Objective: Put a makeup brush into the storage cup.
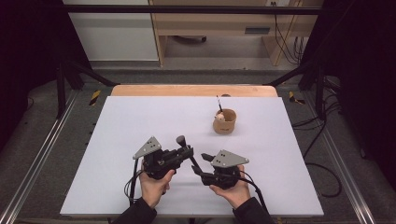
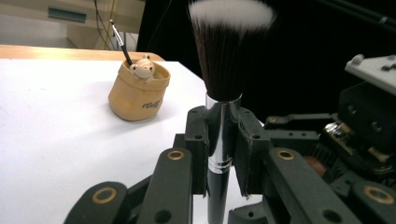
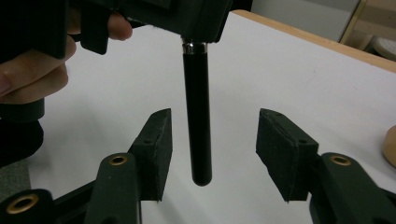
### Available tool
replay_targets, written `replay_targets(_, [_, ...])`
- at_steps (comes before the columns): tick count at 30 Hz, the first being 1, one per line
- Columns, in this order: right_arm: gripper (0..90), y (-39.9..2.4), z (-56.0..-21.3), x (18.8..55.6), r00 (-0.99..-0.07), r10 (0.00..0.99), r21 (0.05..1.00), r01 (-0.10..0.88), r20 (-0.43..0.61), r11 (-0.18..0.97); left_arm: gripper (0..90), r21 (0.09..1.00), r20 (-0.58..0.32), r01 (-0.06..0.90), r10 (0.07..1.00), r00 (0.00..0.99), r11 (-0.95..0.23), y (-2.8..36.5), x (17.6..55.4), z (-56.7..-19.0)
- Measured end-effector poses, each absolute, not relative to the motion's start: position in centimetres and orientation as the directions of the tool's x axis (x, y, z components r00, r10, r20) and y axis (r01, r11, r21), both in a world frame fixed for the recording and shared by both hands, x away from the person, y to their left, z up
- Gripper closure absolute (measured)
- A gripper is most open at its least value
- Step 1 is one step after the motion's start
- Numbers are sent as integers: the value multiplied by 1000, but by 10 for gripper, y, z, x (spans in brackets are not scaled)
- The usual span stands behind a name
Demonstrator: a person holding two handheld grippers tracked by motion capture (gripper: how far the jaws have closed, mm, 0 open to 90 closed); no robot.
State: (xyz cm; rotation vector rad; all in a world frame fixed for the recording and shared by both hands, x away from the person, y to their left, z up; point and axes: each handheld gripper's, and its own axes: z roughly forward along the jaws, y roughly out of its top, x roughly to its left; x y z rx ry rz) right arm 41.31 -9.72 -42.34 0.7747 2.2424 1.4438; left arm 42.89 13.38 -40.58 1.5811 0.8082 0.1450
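L gripper [image 1: 183,150], near-centre of the white table [image 1: 116,140], is clamped on a makeup brush [image 2: 223,93] at its chrome ferrule; in the left gripper view both pads press the metal collar, bristles fanning above, black handle running down below. The brush stands roughly upright, head up, handle end [image 3: 198,121] hanging free above the table.

Just right of it, R gripper [image 1: 201,163] sits w/ jaws wide apart, holding nothing. In the right gripper view the handle hangs between the two pads, touching neither, a bit nearer the left pad in that view. Long axis of the brush runs across the jaw line, so closing would pinch it square. R gripper is the one placed to take it; looks like a handover, prob. next step is R closing on the lower handle before L lets go.

Farther right and far: a tan fabric cup [image 1: 224,122] w/ a small animal figure on its rim and a thin stick poking out, well apart from both grippers.
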Motion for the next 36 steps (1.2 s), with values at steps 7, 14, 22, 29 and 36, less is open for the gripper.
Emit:
replay_targets(7, [528, -97, -420, 411, -784, 621, 909, 254, -6, 330, 770, 919, -324, 394, 573, 752, 2, 125, 425, -407])
replay_targets(14, [615, -95, -419, 410, -788, 615, 910, 258, 4, 325, 770, 923, -303, 384, 568, 765, -24, 118, 421, -407])
replay_targets(22, [712, -96, -418, 410, -785, 619, 913, 269, 23, 307, 771, 926, -284, 376, 569, 772, -47, 114, 419, -408])
replay_targets(29, [773, -95, -419, 410, -787, 616, 910, 279, 33, 307, 770, 926, -268, 371, 575, 773, -68, 112, 419, -408])
replay_targets(36, [792, -94, -420, 409, -794, 606, 911, 275, 34, 308, 765, 925, -269, 374, 573, 774, -70, 112, 420, -408])
